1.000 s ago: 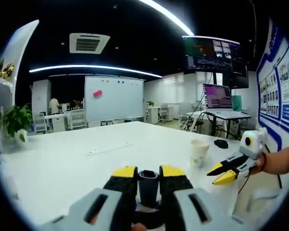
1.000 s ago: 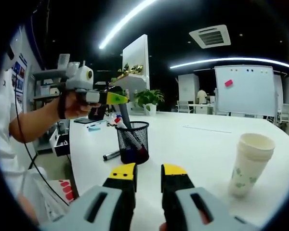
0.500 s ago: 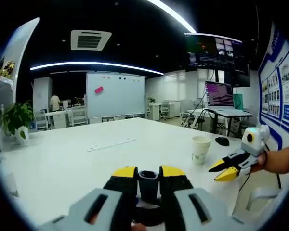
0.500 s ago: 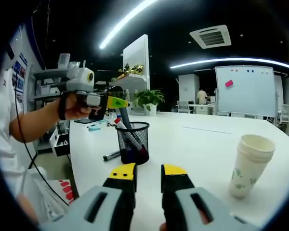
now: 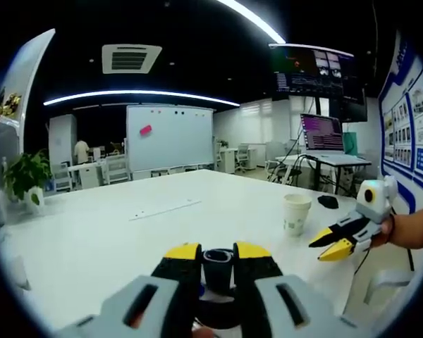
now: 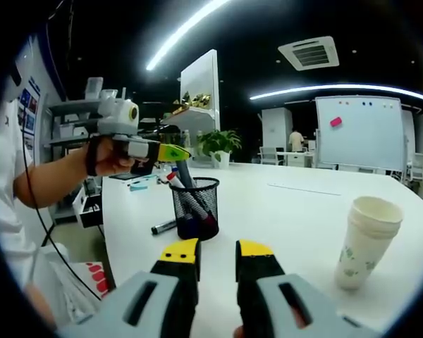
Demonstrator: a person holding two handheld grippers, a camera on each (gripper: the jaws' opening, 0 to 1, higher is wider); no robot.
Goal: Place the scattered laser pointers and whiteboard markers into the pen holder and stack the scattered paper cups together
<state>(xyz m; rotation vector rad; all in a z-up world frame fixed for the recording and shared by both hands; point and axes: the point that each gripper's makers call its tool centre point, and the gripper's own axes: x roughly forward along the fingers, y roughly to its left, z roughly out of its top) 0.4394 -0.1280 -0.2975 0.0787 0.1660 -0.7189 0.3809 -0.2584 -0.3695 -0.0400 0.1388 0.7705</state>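
White bench [image 6: 282, 211] runs across a big office room, with a whiteboard [image 5: 169, 144] far at the back.

Look at your left gripper [image 5: 217, 259] in the left gripper view. Its jaws are closed on a dark marker [image 5: 217, 266], and the marker's end pokes up between the yellow tips. So the marker's long side runs along the jaws, pointing away from you.

In the right gripper view you can see that same left gripper at about 10 o'clock, held up in the air. The black mesh pen holder [image 6: 195, 208] stands on the bench just under and a bit to the right of it, near 9 o'clock from the middle of that view. Pens already stick out of its top. The left gripper is much nearer the holder than the right one, so I think it should do the drop. You would need to tip the marker so its long side points down into the open top.

One more marker [image 6: 162, 227] lies flat on the bench just beside the holder, at its left foot.

Your right gripper [image 6: 217, 255] holds nothing, and its jaws stand a little apart. The stacked paper cups [image 6: 365, 239] stand upright at 3 o'clock from it, near, on the bench.
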